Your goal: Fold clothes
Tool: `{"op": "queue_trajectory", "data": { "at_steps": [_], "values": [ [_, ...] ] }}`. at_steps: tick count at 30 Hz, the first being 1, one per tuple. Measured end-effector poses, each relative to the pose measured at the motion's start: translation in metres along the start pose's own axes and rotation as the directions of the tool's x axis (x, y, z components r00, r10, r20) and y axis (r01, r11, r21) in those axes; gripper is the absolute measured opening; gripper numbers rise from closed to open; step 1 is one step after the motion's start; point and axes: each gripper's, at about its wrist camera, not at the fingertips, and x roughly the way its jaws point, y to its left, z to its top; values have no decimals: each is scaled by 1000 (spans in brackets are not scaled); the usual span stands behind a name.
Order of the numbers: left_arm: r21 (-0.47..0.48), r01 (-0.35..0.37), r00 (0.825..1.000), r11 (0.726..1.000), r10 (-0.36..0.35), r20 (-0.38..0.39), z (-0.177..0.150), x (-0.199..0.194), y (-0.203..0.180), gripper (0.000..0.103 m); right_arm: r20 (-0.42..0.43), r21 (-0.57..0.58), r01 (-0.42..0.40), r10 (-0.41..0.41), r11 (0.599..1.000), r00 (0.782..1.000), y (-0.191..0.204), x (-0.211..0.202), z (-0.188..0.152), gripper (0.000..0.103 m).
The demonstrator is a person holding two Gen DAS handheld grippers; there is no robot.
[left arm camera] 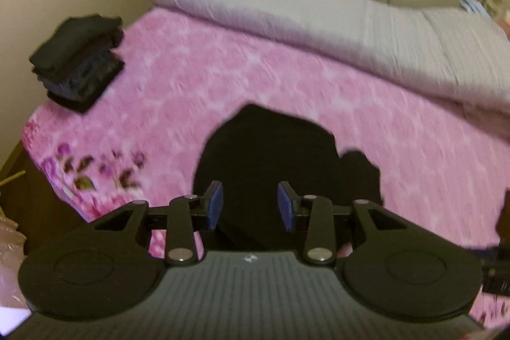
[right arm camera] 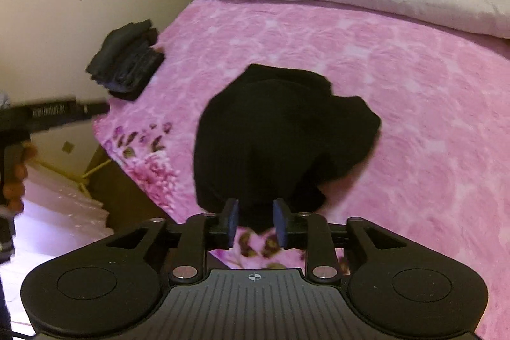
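Your left gripper (left arm camera: 250, 201) and right gripper (right arm camera: 255, 220) are hovering, jaws released, over the crumpled black garment (right arm camera: 280, 136) stretching away up the bed (right arm camera: 414, 117).

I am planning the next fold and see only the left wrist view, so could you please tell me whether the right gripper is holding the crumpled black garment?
Observer: No, the right gripper is open, its fingers either side of the crumpled black garment's near hem.
Operator: Does that hem hang off the bed?
Observer: No, the pink floral blanket shows beyond the hem, between the fingers.
Operator: Where is my left gripper?
Observer: The left gripper is by the bed's left edge, just this side of the stack of folded dark clothes.
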Motion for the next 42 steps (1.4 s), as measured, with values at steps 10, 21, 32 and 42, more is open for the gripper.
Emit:
{"op": "queue_trajectory", "data": {
  "at_steps": [10,21,32,42],
  "values": [
    [140,-8,997,990,19,-79,-95,-31,-50,34,91,25,69,-71,997,993,9,-59,-126,31],
    [239,4,998,971,11,-60,-140,-80,-64,34,116,88,77,-87,993,989,35,-85,-179,31],
    [222,13,1000,975,-8,-23,-135,-92,-11,34,146,74,103,-113,992,983,83,-71,-169,31],
    [265,62,998,962,-58,-22,-112,-71,61,34,167,64,132,-141,989,976,157,-29,-148,31]
  ]
}}
